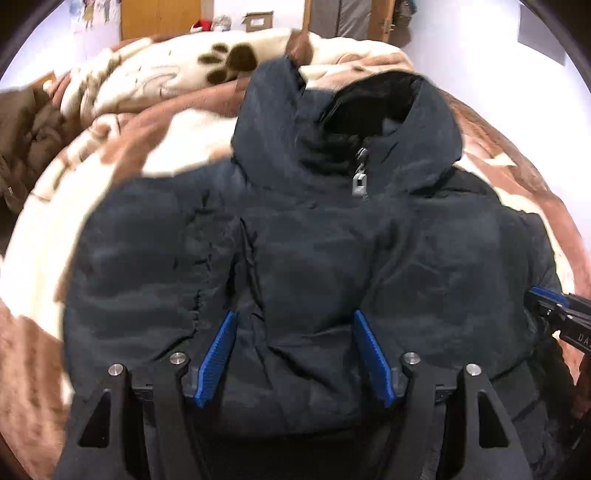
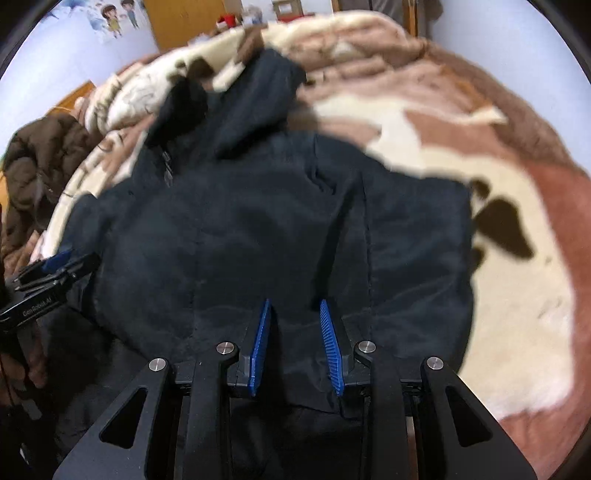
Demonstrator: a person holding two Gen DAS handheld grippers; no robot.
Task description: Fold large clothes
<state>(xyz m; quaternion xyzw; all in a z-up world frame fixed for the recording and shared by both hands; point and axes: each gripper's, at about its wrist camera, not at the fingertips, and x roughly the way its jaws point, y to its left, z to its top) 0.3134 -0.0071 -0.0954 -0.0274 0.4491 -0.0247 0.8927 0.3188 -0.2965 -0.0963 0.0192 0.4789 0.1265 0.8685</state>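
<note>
Spread front-up across a bed: dark padded jacket (image 1: 314,240), zipped, hood (image 1: 369,110) at the far end, grey zipper pull (image 1: 360,181) just below the collar opening. Underneath, a cream-and-brown fleece blanket (image 1: 166,122) with a dark paw print (image 1: 229,62) beyond the hood.

Near hem of jacket bunched up toward both cameras.

Left gripper (image 1: 294,315): clamped on a thick puffy fold at the near hem, left of the jacket's middle. Blue pads (image 1: 218,358) standing wide, padding filling the whole gap between them. Pointing steeply down.

Right gripper (image 2: 294,302): clenched on a thinner fold of the same hem, further to the right. Pads much closer together, fabric pinched between. Also angled steeply down.

Each gripper visible at the edge of the other's view, level with the hem and well apart across the jacket's width.

Sleeves tucked in against the body on both sides; exact lay not clear through the blur.

At the far left on the bed, apart from the jacket: a crumpled brown coat (image 1: 26,133). Behind the bed, a pale wall, a wooden door (image 1: 159,18), cartoon stickers (image 2: 114,18).
</note>
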